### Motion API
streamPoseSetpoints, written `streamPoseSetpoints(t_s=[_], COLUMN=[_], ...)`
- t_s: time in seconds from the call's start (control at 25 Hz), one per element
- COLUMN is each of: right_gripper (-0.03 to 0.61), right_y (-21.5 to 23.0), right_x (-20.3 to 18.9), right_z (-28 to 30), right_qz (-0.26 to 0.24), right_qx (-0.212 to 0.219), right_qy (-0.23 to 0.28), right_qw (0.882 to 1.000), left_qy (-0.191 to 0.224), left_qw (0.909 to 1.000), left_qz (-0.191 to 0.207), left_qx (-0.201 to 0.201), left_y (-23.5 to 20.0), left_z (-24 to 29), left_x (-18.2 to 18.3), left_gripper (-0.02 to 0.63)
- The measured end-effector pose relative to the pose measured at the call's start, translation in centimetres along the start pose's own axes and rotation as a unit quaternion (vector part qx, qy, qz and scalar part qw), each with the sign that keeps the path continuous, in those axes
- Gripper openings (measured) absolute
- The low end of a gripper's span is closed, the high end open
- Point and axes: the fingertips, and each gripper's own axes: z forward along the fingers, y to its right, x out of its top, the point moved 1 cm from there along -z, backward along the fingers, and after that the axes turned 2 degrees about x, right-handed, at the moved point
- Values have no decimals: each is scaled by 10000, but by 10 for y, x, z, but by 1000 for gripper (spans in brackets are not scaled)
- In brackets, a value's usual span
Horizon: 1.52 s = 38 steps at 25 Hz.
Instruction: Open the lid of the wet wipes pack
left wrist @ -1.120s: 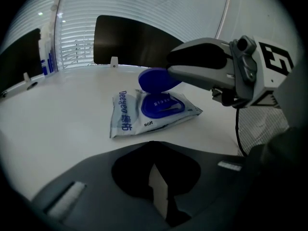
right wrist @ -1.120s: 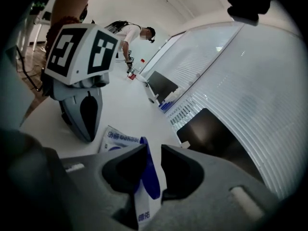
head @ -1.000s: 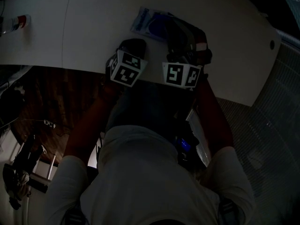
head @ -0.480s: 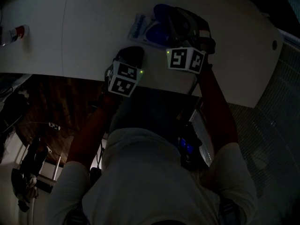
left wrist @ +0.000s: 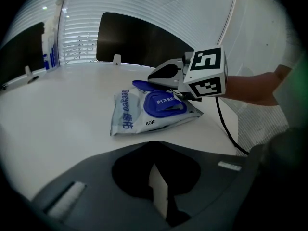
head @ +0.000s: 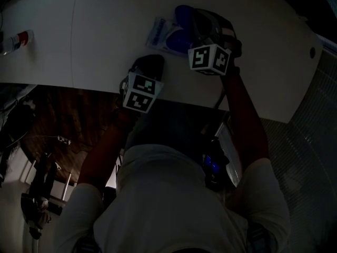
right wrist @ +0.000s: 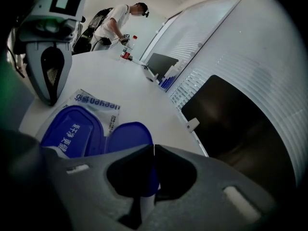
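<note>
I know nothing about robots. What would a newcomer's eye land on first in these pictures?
Most striking is the white wet wipes pack lying on the white table, its blue lid flipped up and pinched in the right tongs. The black-and-white marker cube on those tongs stands out too. The left tongs hang closed and empty near the table's edge.
</note>
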Motion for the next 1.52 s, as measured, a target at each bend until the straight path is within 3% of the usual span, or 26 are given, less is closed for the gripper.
streamPoseSetpoints(t_s=[0.24, 0.52, 0.8, 1.16, 1.52], right_gripper=[3, 2, 2, 2, 2], right_y=[8, 51, 77, 86, 82], right_x=[10, 57, 112, 185, 222], right_z=[-8, -81, -177, -306, -376], right_qz=[142, 886, 1394, 1657, 2002], right_qx=[-139, -685, -1119, -1334, -1478], right_qy=[-4, 401, 871, 1569, 2301], right_qw=[9998, 9929, 9800, 9644, 9408], left_qy=[59, 721, 1474, 2673, 3418], left_qw=[10000, 9971, 9882, 9608, 9351], left_qz=[-27, 172, 409, 721, 929], left_qx=[32, 149, 75, 138, 99], left_y=[-4, 3, 35, 85, 118], left_z=[-6, -54, -120, -235, -300], left_x=[4, 51, 107, 166, 187], left_gripper=[3, 3, 3, 3, 3])
